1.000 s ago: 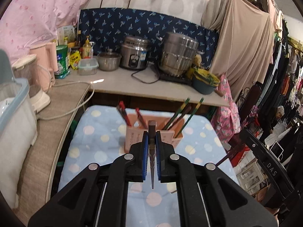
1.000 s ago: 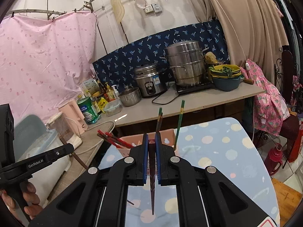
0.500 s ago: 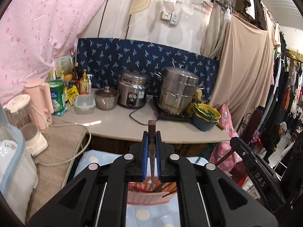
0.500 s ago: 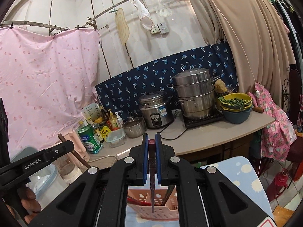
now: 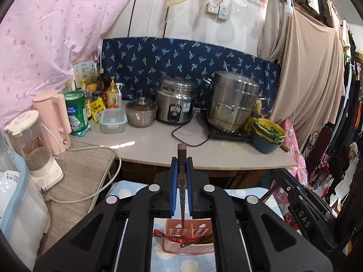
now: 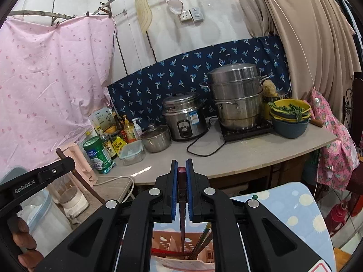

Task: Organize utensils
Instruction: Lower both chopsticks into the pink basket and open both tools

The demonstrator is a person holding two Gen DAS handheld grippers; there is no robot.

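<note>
My left gripper (image 5: 181, 162) is shut on a dark brown chopstick (image 5: 181, 181) that points down toward the pink utensil basket (image 5: 189, 247) below it. The basket holds several red and dark chopsticks. My right gripper (image 6: 181, 164) is shut on a dark red-tipped chopstick (image 6: 181, 204) whose tip hangs over the same pink basket (image 6: 172, 244), where green and dark chopsticks stand. The left gripper (image 6: 40, 179) shows at the left of the right wrist view, the right gripper (image 5: 301, 213) at the right of the left wrist view.
The basket stands on a blue dotted table (image 6: 295, 210). Behind is a counter (image 5: 158, 145) with a rice cooker (image 5: 175, 99), steel steamer pot (image 5: 233, 104), small pot (image 5: 141, 113), bowls (image 5: 268, 136), bottles, a pink kettle (image 5: 53, 122) and a blender (image 5: 36, 149).
Both grippers rose and tilted up, each still holding its chopstick. The basket dropped to the bottom of both views and the counter and wall filled the frames.
</note>
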